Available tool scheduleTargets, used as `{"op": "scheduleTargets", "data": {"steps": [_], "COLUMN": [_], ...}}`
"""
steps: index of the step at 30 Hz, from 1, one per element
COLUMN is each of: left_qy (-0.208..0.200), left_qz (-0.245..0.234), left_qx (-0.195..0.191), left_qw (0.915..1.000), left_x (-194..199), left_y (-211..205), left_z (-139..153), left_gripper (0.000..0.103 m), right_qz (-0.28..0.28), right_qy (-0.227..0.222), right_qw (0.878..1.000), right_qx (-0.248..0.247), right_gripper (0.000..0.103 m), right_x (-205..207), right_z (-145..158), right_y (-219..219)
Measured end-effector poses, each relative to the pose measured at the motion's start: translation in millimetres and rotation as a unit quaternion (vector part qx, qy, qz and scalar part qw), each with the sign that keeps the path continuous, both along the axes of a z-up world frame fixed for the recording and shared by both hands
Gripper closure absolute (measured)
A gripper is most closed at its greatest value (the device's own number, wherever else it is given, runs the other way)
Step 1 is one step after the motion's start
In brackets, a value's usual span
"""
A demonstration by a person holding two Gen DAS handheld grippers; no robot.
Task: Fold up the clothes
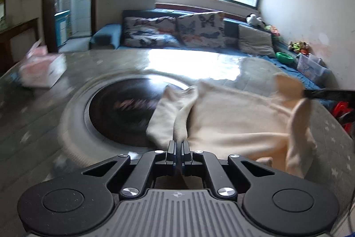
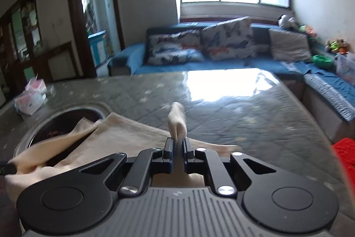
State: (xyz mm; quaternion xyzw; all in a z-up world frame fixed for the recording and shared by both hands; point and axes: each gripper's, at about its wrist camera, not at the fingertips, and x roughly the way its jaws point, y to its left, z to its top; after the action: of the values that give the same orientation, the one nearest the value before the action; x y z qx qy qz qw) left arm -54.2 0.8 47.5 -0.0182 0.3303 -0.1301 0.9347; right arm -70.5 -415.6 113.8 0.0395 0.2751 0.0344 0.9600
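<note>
A cream garment (image 1: 235,123) lies spread over the grey table, partly covering a round black inset. My left gripper (image 1: 178,143) is shut on a fold of its near edge, the cloth rising between the fingers. In the right wrist view the same cream garment (image 2: 124,132) stretches to the left, and my right gripper (image 2: 178,143) is shut on another pinch of it, a tuft standing up above the fingertips. The other gripper's dark tip (image 1: 328,93) shows at the right edge of the left wrist view, holding cloth.
The grey patterned table (image 2: 233,117) has a round black inset (image 1: 124,110) with a pale rim. Pink-and-white boxes (image 1: 42,70) sit at its far left. Beyond stands a blue sofa (image 2: 221,63) with cushions. A red thing (image 2: 346,152) lies off the table's right side.
</note>
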Motion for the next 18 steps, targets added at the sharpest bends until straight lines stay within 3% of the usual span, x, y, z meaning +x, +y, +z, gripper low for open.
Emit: {"op": "scheduleTargets", "data": {"steps": [7, 15, 18], "left_qy": [0.029, 0.014, -0.004], "left_qz": [0.008, -0.031, -0.061], "left_qx": [-0.004, 0.002, 0.002], "left_qw": [0.9995, 0.9994, 0.9981], "left_x": [-39.9, -61.3, -59.1], "left_y": [17.4, 11.2, -6.3], "left_z": [-13.8, -8.2, 0.3], "left_gripper": [0.103, 0.100, 0.099], "right_qz": [-0.079, -0.167, -0.178], "right_qy": [-0.030, 0.037, 0.041], "right_qw": [0.996, 0.985, 0.983], "right_qx": [-0.003, -0.006, 0.001], "right_gripper": [0.096, 0.092, 0.091], "right_x": [-74.1, -126.2, -131.1], "right_z": [12.3, -24.2, -26.4], "right_y": [-48.1, -85.6, -94.1]}}
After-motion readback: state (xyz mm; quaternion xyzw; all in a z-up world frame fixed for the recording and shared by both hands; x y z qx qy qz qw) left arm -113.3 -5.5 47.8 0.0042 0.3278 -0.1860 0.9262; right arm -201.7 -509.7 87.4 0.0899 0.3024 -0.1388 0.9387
